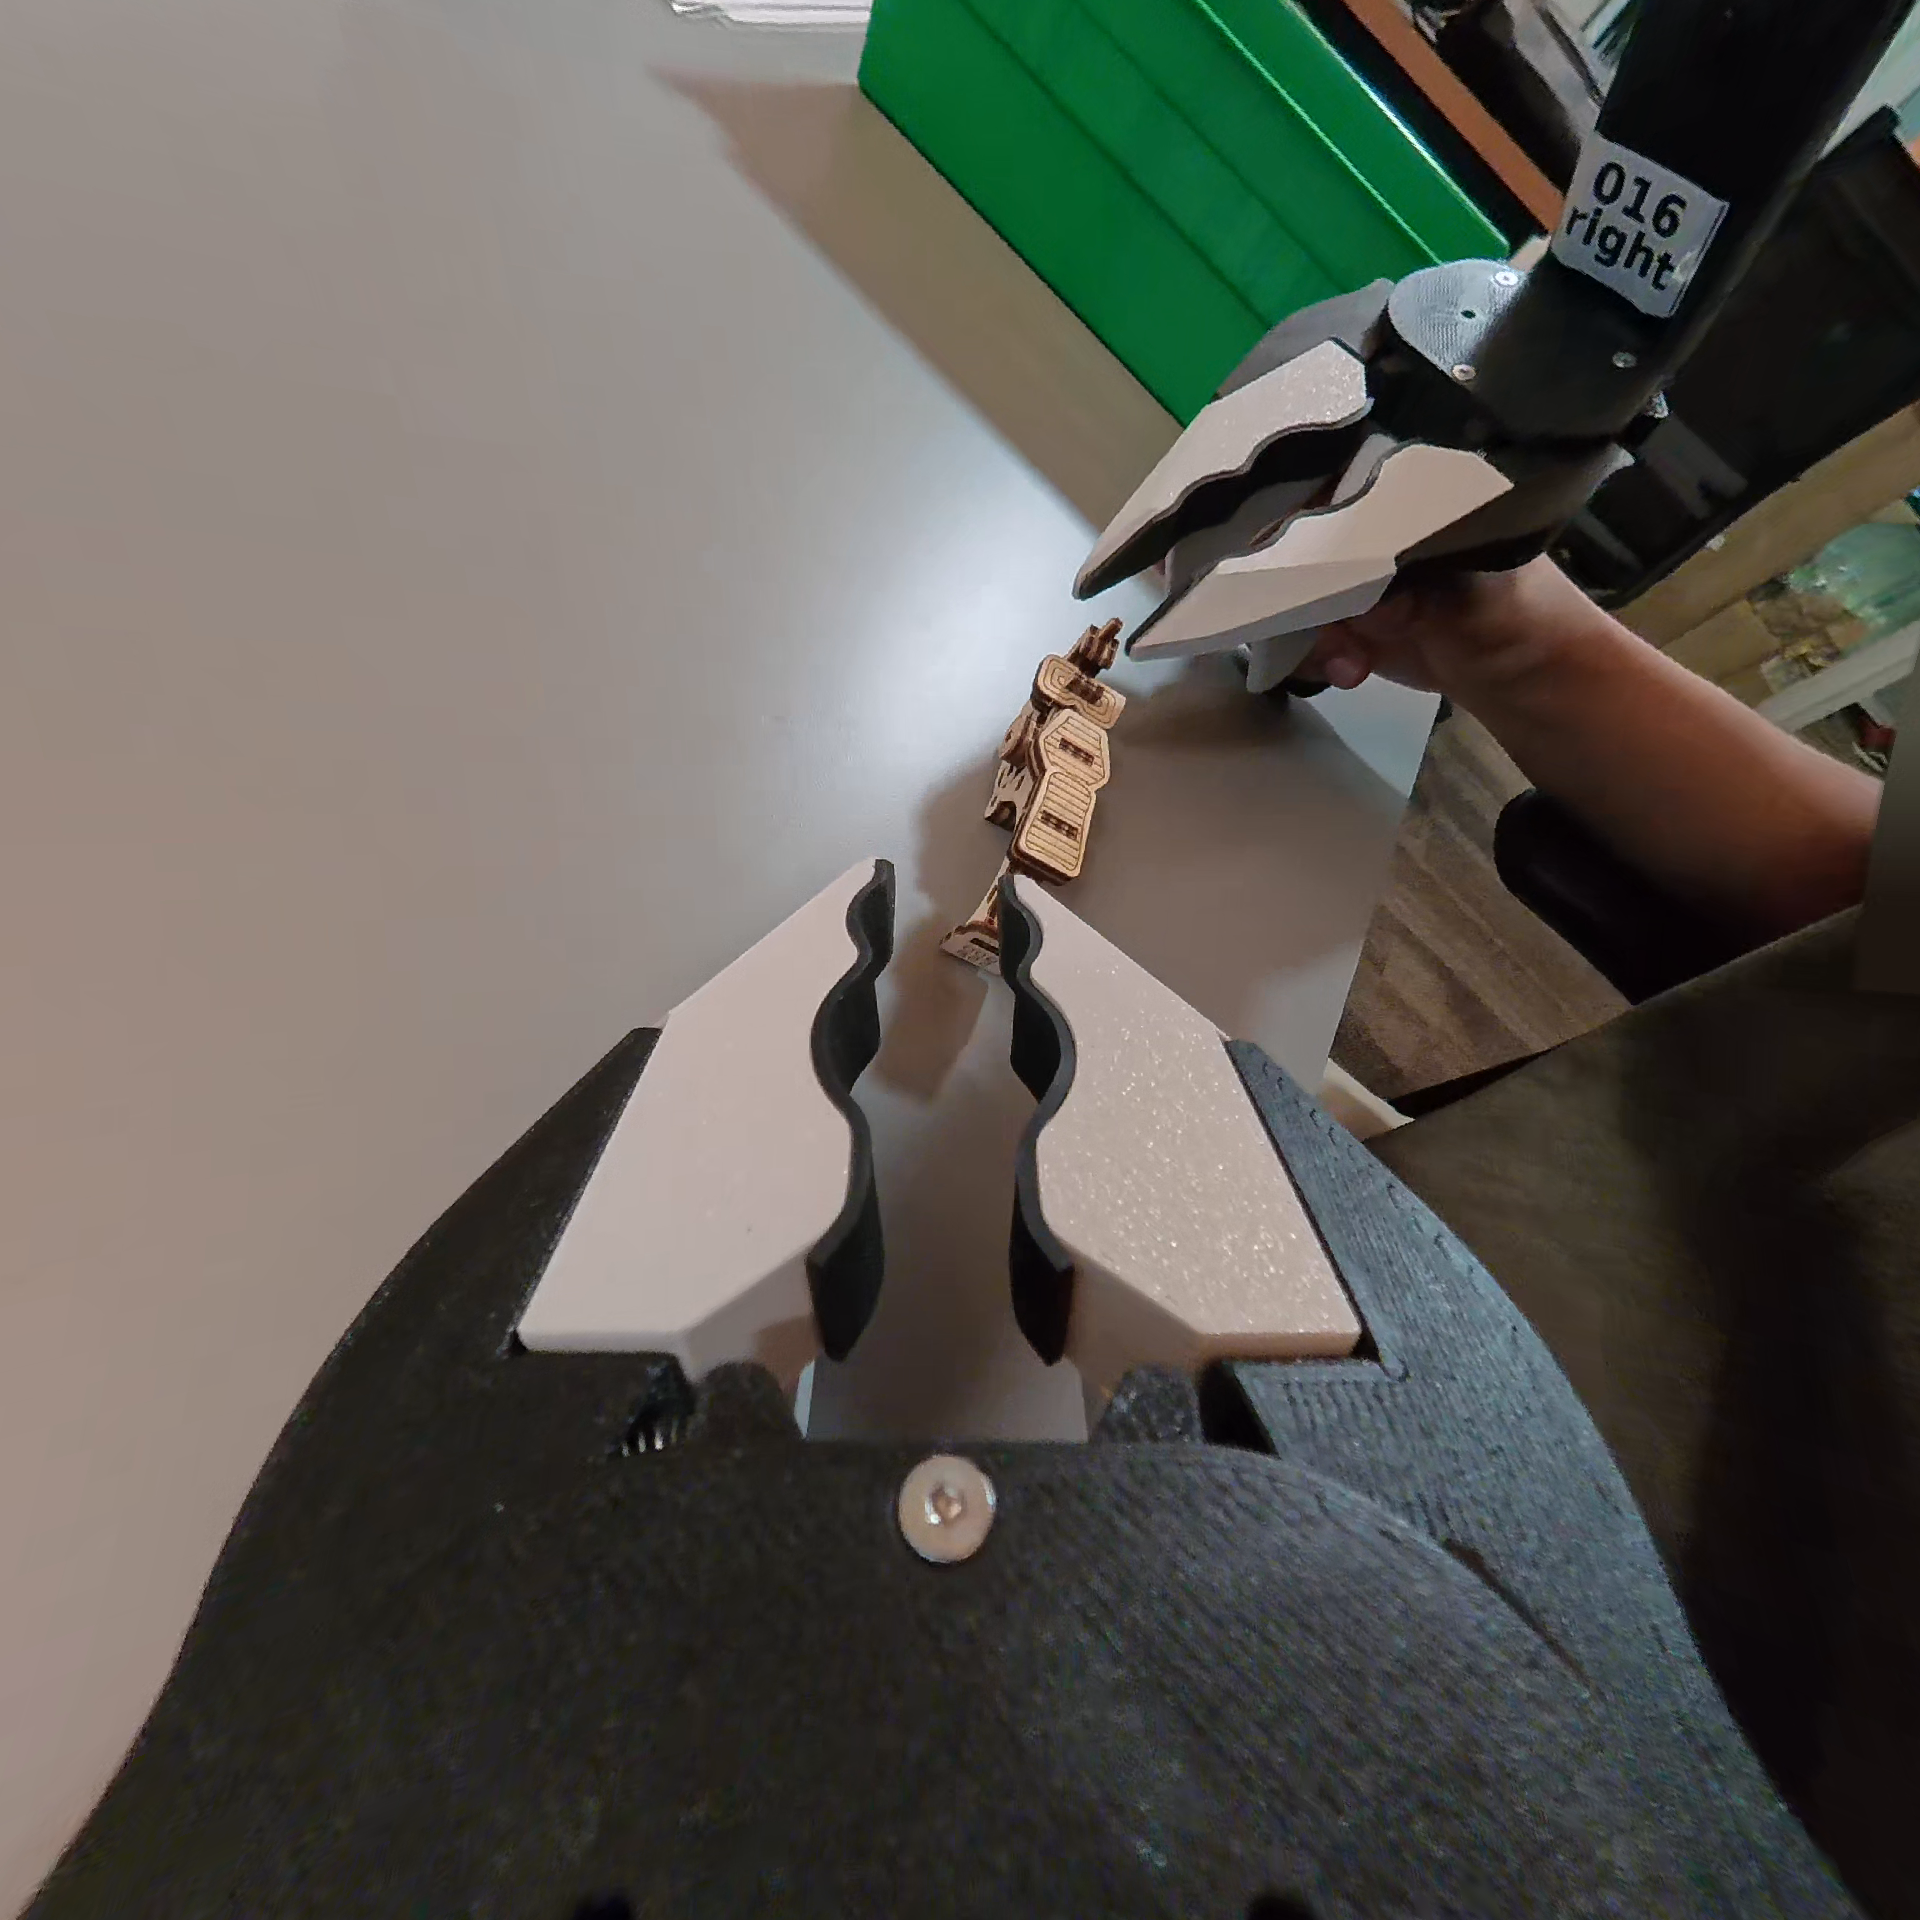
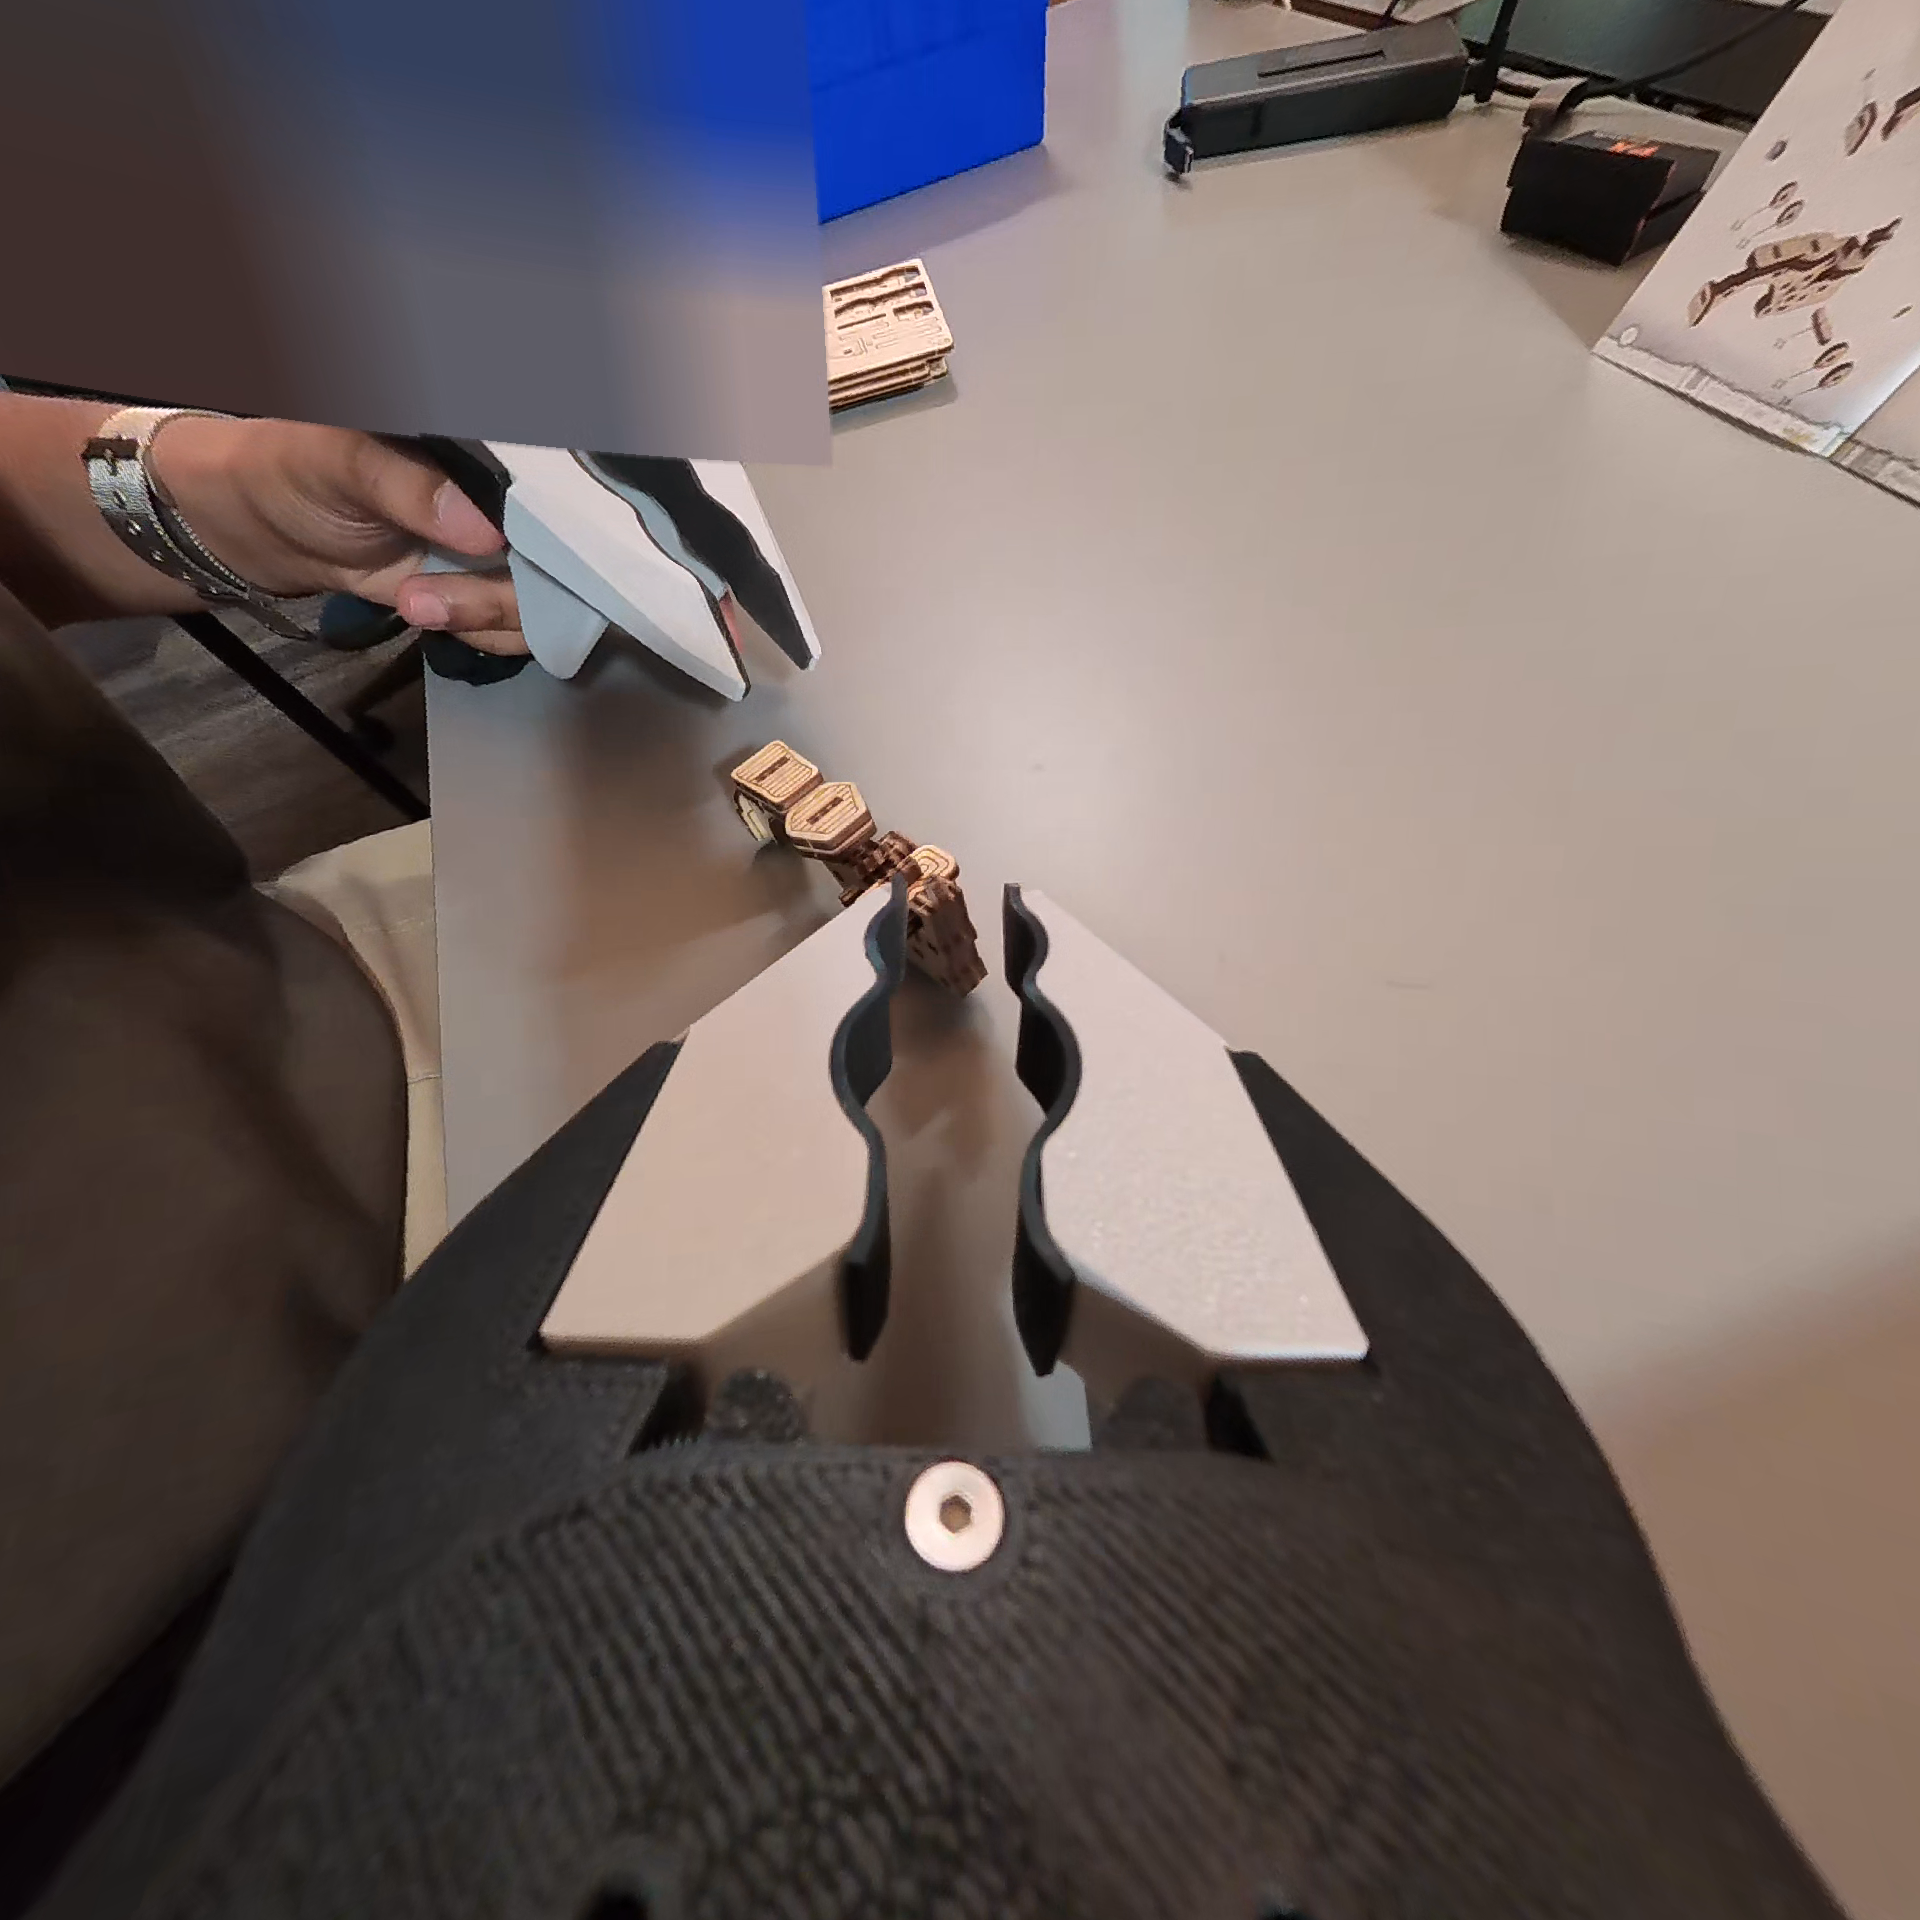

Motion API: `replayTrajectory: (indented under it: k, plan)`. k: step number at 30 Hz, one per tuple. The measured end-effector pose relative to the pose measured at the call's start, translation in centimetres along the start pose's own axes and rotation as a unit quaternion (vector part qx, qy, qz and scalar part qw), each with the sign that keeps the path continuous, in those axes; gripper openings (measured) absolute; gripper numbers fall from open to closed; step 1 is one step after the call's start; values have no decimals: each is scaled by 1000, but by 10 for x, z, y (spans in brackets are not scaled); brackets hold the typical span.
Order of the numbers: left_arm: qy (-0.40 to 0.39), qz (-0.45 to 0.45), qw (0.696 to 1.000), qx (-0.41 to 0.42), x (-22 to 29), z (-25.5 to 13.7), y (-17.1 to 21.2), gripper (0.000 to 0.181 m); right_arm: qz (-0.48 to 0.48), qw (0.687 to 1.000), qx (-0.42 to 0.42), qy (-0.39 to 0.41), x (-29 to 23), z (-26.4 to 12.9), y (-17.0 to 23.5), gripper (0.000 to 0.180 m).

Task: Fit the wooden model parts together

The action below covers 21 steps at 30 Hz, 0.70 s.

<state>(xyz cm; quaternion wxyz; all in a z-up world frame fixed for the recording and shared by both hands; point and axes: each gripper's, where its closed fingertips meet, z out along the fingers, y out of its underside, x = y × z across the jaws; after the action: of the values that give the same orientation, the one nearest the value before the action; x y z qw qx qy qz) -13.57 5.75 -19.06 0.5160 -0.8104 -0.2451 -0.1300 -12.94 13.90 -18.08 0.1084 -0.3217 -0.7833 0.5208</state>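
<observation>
A small assembled wooden model (image 1: 1049, 779) made of laser-cut plywood pieces lies on the grey table (image 1: 416, 520) near its front edge. It also shows in the right wrist view (image 2: 852, 852). My left gripper (image 1: 948, 883) is open and empty, its tips just short of one end of the model. My right gripper (image 2: 951, 899) is open and empty, its tips at the other end of the model. Each gripper also shows in the other's view, the right one (image 1: 1112, 613) and the left one (image 2: 774, 670), hovering above the table.
A green box (image 1: 1143, 187) stands at the table's far side. A blue box (image 2: 925, 104), a stack of wooden part sheets (image 2: 888, 332), a black bar-shaped device (image 2: 1320, 83), a small black box (image 2: 1600, 192) and an instruction sheet (image 2: 1787, 281) lie farther back. The table edge (image 2: 436, 935) is close. The grippers' ends are close to 9 centimetres from one another.
</observation>
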Motion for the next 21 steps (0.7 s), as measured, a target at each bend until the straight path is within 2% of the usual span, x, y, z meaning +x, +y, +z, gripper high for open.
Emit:
replayTrajectory:
  k: [8, 12, 15, 21]
  plan:
    - [8, -11, 1000, 1, -1, 0, 0, 18, -57, 997, -36, -39, 0, 0, 7, 16]
    - [9, -17, 1000, 0, -1, 0, 0, 18, -79, 993, -22, -82, 4, -7, -10, 10]
    - [7, -18, 1000, -1, -2, 0, 0, 18, -85, 988, -65, -110, 3, -8, -5, 10]
    - [17, -27, 999, -1, -1, 3, -1, 18, -119, 976, -146, -109, 1, -1, 14, 15]
